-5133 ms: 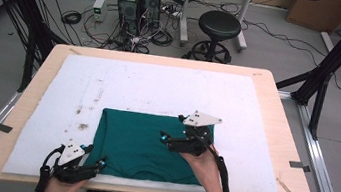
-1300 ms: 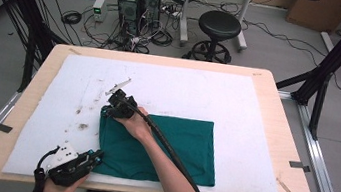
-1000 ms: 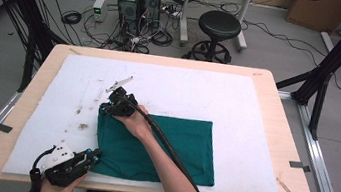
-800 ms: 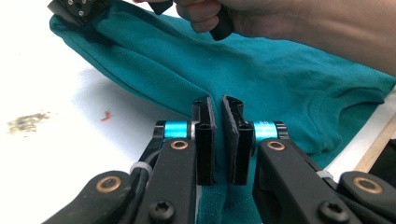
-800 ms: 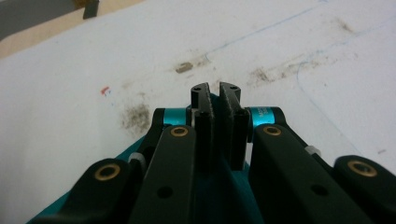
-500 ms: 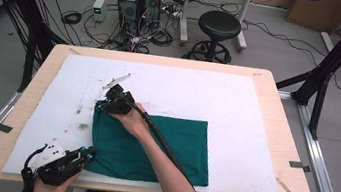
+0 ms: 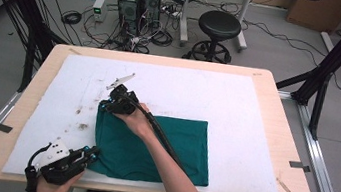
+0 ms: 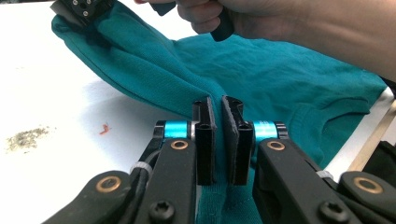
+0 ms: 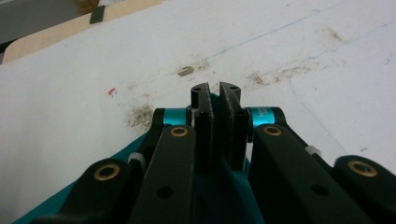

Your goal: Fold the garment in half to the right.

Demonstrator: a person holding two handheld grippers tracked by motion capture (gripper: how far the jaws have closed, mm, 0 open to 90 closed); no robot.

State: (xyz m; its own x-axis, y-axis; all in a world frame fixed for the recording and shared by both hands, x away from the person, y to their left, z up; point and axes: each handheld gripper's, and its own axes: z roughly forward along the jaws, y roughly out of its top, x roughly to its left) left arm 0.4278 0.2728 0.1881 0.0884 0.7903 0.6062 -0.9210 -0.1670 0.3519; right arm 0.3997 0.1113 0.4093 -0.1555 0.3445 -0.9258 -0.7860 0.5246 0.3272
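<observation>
Light wooden table (image 7: pixel 276 118), white stained mat (image 7: pixel 238 105) covering its top, folded teal garment (image 7: pixel 176 147) on the mat

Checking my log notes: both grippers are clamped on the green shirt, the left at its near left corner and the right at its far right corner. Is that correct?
Not quite. The right gripper is clamped on the far left corner of the green shirt, not the far right; the person's arm reaches across the cloth to it, as the high view shows. The left gripper does pinch the near left corner.

1 green shirt (image 7: pixel 161 145), 2 claws: left (image 7: pixel 91 154) & right (image 7: pixel 106 103), 1 stool (image 7: pixel 217 26)
</observation>
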